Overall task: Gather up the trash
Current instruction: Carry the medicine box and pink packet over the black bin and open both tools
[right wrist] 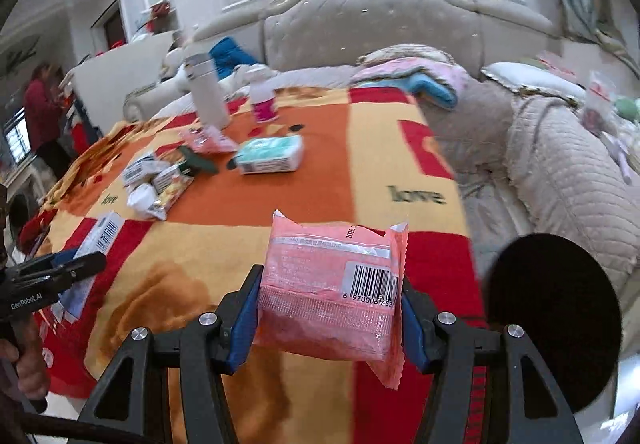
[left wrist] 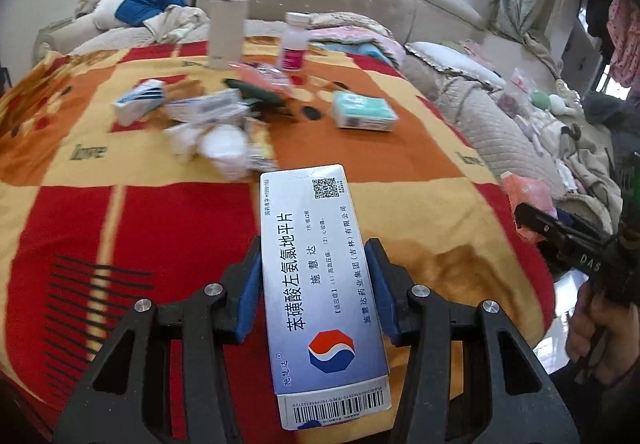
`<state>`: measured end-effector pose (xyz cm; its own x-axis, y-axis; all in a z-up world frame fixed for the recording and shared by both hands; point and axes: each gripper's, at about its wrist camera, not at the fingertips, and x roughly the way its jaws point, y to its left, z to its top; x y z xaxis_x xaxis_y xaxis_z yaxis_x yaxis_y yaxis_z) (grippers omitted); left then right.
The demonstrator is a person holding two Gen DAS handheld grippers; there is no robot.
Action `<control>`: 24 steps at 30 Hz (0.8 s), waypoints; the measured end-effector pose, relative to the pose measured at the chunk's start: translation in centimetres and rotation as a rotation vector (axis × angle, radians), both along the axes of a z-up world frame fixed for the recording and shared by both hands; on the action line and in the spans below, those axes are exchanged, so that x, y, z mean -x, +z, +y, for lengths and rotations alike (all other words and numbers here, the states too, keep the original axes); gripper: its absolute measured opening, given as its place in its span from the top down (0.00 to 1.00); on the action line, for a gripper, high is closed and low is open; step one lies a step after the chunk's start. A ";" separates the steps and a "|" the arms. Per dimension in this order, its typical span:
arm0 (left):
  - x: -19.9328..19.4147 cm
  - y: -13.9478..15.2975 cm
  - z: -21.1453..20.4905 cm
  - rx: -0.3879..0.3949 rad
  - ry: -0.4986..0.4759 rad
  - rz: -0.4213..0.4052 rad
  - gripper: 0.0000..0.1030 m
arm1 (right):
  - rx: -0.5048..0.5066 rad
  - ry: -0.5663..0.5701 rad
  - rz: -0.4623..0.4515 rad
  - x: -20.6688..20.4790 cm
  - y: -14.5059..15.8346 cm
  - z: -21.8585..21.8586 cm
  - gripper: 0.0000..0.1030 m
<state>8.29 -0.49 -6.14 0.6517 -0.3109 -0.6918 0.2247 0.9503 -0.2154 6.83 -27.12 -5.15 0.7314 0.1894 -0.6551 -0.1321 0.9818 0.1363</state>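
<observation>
The left gripper [left wrist: 316,284] is clamping a long white-and-blue cardboard medicine box [left wrist: 320,284] across its narrow width, blue pads [left wrist: 250,290] pressing both long sides, so the box is jutting forward, clear of the red, orange and yellow patchwork blanket [left wrist: 140,224]. The right gripper [right wrist: 326,308] is squeezing a soft pink plastic packet with a barcode [right wrist: 328,284] at its middle; its lower corner is sagging, which suggests a light, mostly empty wrapper. Both pieces are hanging above the near edge of the blanket, probably because they are being carried off together to a bin.

Farther up the blanket from that edge, the remaining clutter is waiting: crumpled white tissues [left wrist: 220,147], small white-and-blue cartons [left wrist: 140,99], a teal-and-white tissue pack [left wrist: 364,109], and beyond them a tall white flask [left wrist: 228,27] and a white bottle with a magenta label [left wrist: 295,41], both standing upright and likely not trash.

A round black object [right wrist: 552,320] is sitting right of the blanket's near edge; I cannot tell whether it is a bin.
</observation>
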 end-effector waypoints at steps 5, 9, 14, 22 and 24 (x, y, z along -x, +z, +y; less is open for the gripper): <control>0.2 0.4 -4.7 -0.011 -0.070 -0.017 0.54 | 0.008 -0.061 -0.016 1.7 0.3 -3.0 0.44; 0.2 0.4 -10.1 -0.043 -0.188 -0.048 0.54 | 0.003 -0.169 -0.020 2.9 0.4 -6.6 0.43; -0.1 0.7 -16.6 -0.055 -0.310 -0.065 0.54 | -0.007 -0.360 -0.016 4.8 0.1 -12.5 0.43; -1.0 1.2 -26.0 -0.049 -0.480 -0.099 0.54 | -0.021 -0.480 0.029 5.2 -1.4 -18.4 0.43; -1.6 0.8 -27.9 -0.042 -0.507 -0.086 0.54 | -0.029 -0.492 0.046 4.6 -1.9 -19.0 0.43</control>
<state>9.84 -28.42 -5.33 0.4814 -0.5754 -0.6612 0.6745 0.7249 -0.1397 2.18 -46.17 -7.05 0.7093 -0.1528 -0.6882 0.3529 0.9221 0.1589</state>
